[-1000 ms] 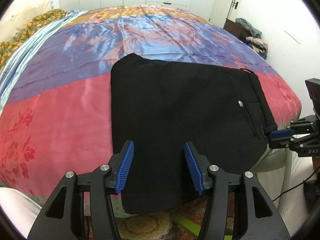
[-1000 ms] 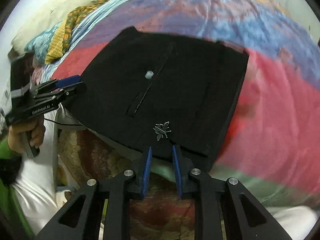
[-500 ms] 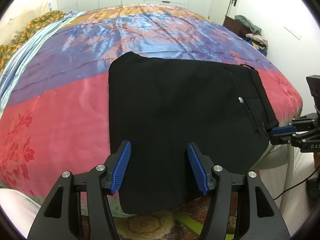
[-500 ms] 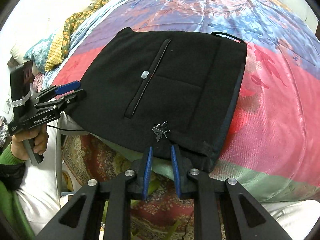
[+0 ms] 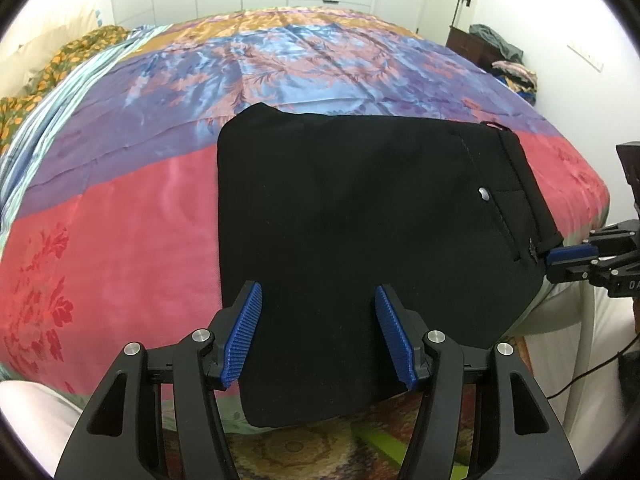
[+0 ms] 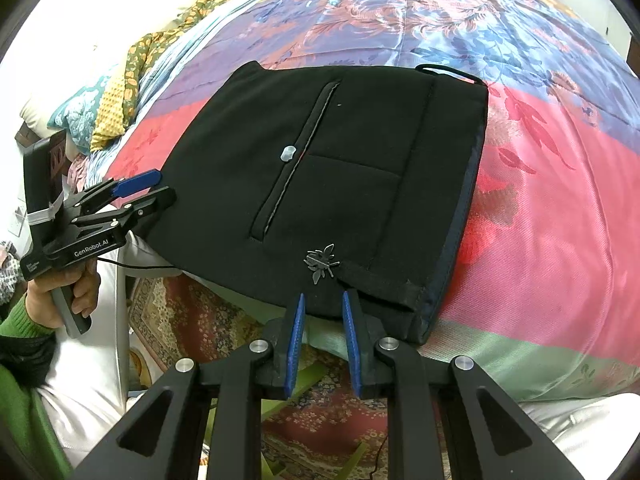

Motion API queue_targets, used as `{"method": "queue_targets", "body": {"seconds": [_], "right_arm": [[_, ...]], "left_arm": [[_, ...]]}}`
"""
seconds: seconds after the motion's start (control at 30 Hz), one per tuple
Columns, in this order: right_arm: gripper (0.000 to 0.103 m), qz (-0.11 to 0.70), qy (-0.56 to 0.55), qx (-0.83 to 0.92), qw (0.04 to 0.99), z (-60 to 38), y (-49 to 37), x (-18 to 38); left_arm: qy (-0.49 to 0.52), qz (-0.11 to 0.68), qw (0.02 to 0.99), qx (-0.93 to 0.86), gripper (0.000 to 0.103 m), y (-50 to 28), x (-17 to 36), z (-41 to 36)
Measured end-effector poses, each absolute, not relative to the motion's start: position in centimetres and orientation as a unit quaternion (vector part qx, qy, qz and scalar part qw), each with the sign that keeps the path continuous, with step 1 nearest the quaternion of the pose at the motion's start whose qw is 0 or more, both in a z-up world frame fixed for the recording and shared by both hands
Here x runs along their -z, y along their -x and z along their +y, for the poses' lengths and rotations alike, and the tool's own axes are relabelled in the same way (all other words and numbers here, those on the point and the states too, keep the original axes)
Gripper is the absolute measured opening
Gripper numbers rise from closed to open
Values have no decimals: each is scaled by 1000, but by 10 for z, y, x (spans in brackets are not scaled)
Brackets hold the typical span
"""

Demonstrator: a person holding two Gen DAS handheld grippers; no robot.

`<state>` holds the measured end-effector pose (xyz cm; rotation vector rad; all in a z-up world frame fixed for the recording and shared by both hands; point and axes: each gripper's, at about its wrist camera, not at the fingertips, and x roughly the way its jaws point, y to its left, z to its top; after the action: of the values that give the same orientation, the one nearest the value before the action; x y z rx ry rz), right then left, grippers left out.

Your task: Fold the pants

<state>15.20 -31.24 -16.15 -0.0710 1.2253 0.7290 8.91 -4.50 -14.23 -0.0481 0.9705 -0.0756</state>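
Black pants lie folded into a flat square on the near edge of the bed, with the near side hanging over the edge. The back pocket, a white button and a small metal emblem face up. My left gripper is open, its blue pads either side of the pants' near left part, holding nothing. My right gripper is open by a narrow gap just before the waistband corner, empty. Each gripper shows in the other's view: the right one and the left one.
The bed carries a satin cover in red, purple, blue and orange bands. Patterned pillows and bedding lie at the head. A patterned rug covers the floor below. A dark cabinet with clothes stands at the far right wall.
My left gripper has opened a little wider and drawn back slightly. My right gripper has pulled back and steadied, its narrow gap slightly wider. The pants lie as before.
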Motion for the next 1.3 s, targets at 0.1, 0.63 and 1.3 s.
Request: {"method": "queue_targets", "body": {"seconds": [0.1,0.63,1.3], "right_arm": [[19,561,33,-335,756,-312,-152,161],[21,559,39,-332,758,-310,-151,158],[38,561,10,-342,754,-312,-150,154]], "left_arm": [[23,467,883,36,61,-89,142,-45],[23,467,883,37,63,-89,142,-45],[29,467,883,38,64,-86,143,-44]]}}
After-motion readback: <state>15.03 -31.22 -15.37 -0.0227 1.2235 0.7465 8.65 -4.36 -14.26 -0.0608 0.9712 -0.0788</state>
